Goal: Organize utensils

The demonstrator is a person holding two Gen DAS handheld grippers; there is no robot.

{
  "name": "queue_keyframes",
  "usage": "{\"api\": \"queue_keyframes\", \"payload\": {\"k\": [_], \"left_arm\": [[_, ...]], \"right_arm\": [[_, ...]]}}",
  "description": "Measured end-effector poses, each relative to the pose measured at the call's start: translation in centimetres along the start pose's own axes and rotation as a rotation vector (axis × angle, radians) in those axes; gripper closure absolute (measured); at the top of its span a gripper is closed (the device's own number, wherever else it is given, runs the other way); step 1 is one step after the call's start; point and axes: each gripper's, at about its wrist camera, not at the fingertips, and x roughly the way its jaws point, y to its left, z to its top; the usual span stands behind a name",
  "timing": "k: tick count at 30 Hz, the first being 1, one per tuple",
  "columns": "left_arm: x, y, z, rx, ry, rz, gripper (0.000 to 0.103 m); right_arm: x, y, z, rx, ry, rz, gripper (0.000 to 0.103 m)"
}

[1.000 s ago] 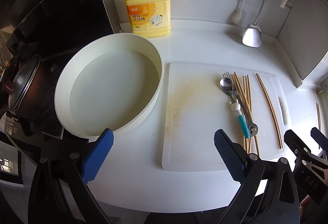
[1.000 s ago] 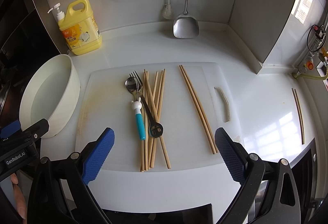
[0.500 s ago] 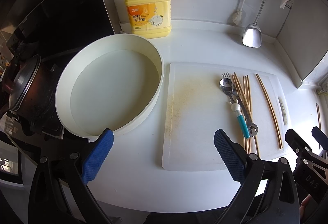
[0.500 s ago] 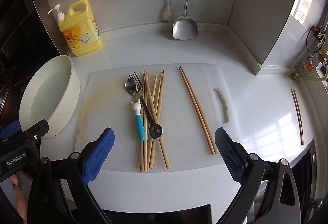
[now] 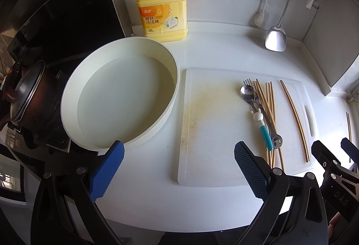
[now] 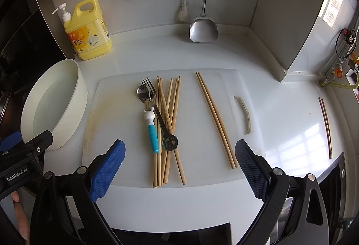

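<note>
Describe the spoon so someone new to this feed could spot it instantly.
Find the white cutting board in the middle of the counter, then the crossed heap of wooden chopsticks on it. The spoon lies along the heap's left edge, beside a dark-handled fork. It alone has a teal handle topped by a small white rabbit figure.

Bright daylight from right window (image 6: 334, 7), glare on counter (image 6: 298, 144), fisheye-warped dark corners

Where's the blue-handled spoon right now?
On the cutting board, the blue-handled spoon lies at the left edge of the chopstick pile, beside the fork.
</note>
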Motion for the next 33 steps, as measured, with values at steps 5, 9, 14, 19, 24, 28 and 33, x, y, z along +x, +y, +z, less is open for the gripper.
{"api": "queue_keyframes", "payload": {"k": [5, 9, 14, 19, 24, 28, 33], "left_arm": [[-0.04, -0.09, -0.10, 0.001, -0.001, 0.001, 0.006], [-0.15, -0.24, -0.22, 0.008, -0.004, 0.002, 0.006], [-0.19, -0.34, -0.27, 0.009, -0.004, 0.003, 0.006], [-0.19, -0.35, -0.28, 0.008, -0.004, 0.002, 0.006], [-0.18, -0.35, -0.26, 0.010, -0.004, 0.003, 0.006], [-0.19, -0.36, -0.28, 0.009, -0.004, 0.003, 0.006], [-0.19, -0.37, -0.29, 0.009, -0.003, 0.002, 0.006]], "right_arm": [[-0.02, -0.04, -0.08, 0.001, 0.000, -0.001, 0.009], [-0.02, -0.02, -0.03, 0.001, 0.000, -0.001, 0.009], [0.00, -0.01, -0.09, 0.000, 0.001, -0.001, 0.009], [0.01, 0.02, -0.06, 0.000, 0.002, -0.001, 0.009], [0.01, 0.01, -0.06, 0.000, 0.002, -0.002, 0.009], [0.02, 0.08, 0.00, 0.000, 0.003, -0.001, 0.009], [0.06, 0.15, 0.00, 0.000, 0.004, -0.002, 0.009]]}}
